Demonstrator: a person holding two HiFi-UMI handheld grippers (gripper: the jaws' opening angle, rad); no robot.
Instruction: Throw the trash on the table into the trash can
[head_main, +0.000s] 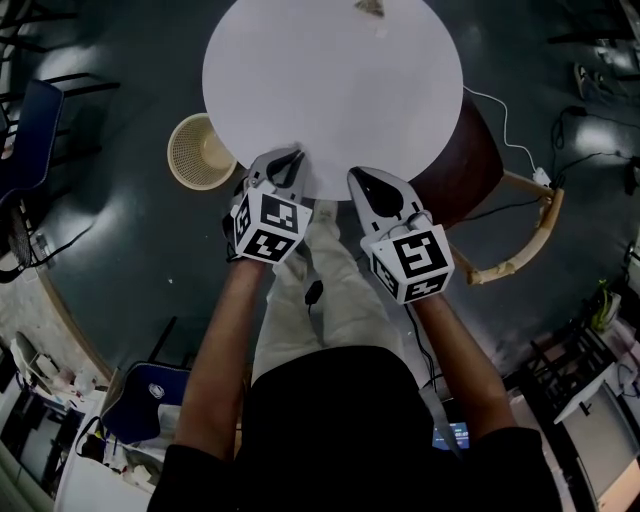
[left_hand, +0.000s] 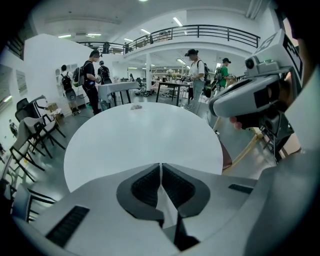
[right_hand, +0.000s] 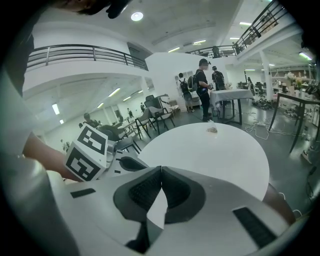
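Here, beside the round white table (head_main: 330, 90), a beige woven wastebasket (head_main: 178, 150) stands on the floor. The left gripper (left_hand: 160, 165) and right gripper (right_hand: 161, 168) are pressed together, empty. A small crumpled scrap (head_main: 370, 7) lies at the table's far edge.
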